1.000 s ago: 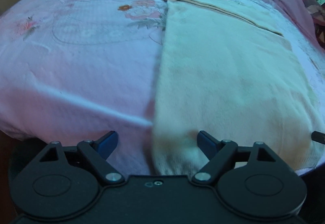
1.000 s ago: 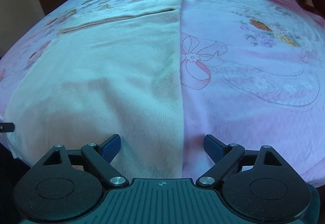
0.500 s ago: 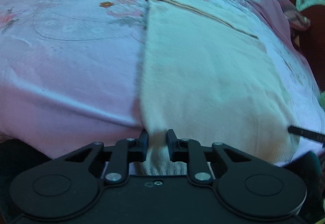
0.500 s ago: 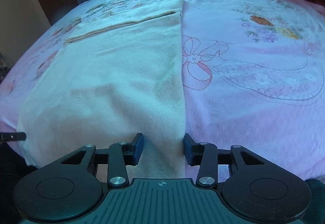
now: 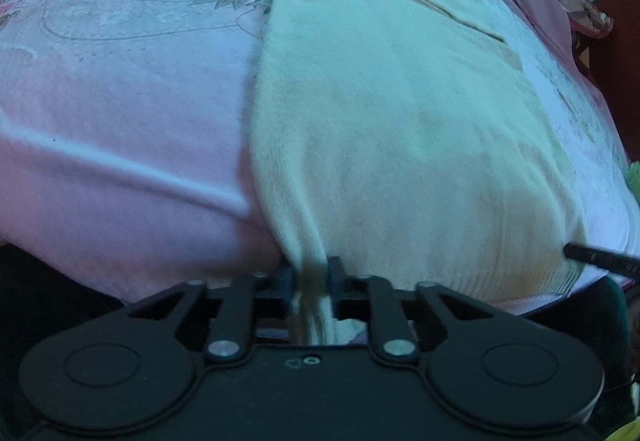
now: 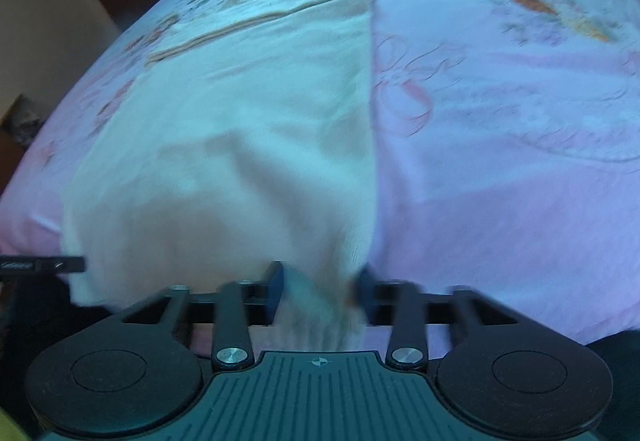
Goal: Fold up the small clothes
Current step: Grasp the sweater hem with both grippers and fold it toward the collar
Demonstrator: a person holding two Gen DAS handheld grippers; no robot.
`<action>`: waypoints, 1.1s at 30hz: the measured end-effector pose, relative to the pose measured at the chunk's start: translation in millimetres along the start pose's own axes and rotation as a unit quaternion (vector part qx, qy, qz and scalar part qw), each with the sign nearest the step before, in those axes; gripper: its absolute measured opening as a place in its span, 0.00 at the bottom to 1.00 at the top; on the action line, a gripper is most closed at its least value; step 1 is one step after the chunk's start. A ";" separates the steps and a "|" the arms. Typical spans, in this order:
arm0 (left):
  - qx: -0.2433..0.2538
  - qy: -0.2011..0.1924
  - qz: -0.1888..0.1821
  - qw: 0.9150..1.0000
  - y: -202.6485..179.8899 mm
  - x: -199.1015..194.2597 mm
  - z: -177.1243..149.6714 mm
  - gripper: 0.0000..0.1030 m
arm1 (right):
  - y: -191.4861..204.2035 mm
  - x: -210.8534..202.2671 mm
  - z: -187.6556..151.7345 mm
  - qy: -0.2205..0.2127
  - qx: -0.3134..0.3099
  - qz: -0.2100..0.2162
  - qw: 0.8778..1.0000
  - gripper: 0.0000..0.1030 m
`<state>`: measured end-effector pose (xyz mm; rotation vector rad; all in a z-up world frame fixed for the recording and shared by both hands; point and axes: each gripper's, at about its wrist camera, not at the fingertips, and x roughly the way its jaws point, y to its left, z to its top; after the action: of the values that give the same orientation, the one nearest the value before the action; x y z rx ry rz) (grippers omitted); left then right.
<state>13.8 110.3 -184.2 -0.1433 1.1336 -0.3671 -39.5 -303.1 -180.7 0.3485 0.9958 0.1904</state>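
Both tongs clenched on the near hem of a cream garment on the bed

The cream knit garment lies flat on the pink floral bedspread, its far end folded over. The left tongs pinch its near left corner, the fabric bunched between the fingers; the right tongs pinch the near right corner, cloth lifting in a ridge. Both point level toward the far side of the bed, low at its near edge.
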 end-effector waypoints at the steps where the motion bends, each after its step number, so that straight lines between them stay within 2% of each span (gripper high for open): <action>1: -0.003 -0.006 -0.007 1.000 -1.7 -3.9 1.3 0.10 | -0.5 -1.4 1.1 0.004 0.013 0.023 1.000 0.06; 6: 0.017 -0.060 -0.041 0.997 -20.7 -29.1 17.7 0.07 | 12.4 -12.6 13.4 -0.016 0.024 0.085 0.996 0.06; 11: 0.013 -0.098 -0.048 0.994 -29.7 -34.1 51.5 0.07 | 18.8 -19.0 43.4 -0.069 0.051 0.107 0.990 0.05; 16: -0.007 -0.135 -0.059 0.989 -38.2 -26.7 115.8 0.07 | 8.4 -15.7 101.5 -0.123 0.097 0.136 0.978 0.05; 19: -0.025 -0.153 -0.039 0.987 -35.4 -12.8 162.7 0.07 | -5.1 1.9 147.5 -0.140 0.120 0.135 0.974 0.05; 23: -0.077 -0.107 0.017 0.991 -16.1 42.6 208.9 0.10 | -33.7 52.6 193.8 -0.110 0.161 0.083 0.977 0.06; 26: -0.057 -0.082 0.048 0.994 -15.9 65.8 220.7 0.12 | -40.8 77.7 211.0 -0.097 0.140 0.046 0.984 0.06; 29: -0.032 -0.074 0.041 0.996 -16.7 61.2 223.1 0.15 | -44.4 79.8 219.7 -0.089 0.120 0.055 0.987 0.06; 30: -0.023 -0.077 0.033 0.996 -16.2 54.4 221.9 0.19 | -43.9 75.5 220.4 -0.091 0.106 0.056 0.989 0.06; 32: 0.007 -0.088 0.038 0.995 -16.8 43.1 219.3 0.26 | -42.0 68.4 221.0 -0.092 0.070 0.043 0.992 0.21; 33: 0.023 -0.096 0.056 0.994 -17.2 38.7 219.5 0.33 | -42.6 65.6 219.2 -0.093 0.058 0.032 0.993 0.55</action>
<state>222.8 64.5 -119.6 -0.0722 0.9388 -0.2720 180.9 -365.8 -139.6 0.4958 0.8135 0.1552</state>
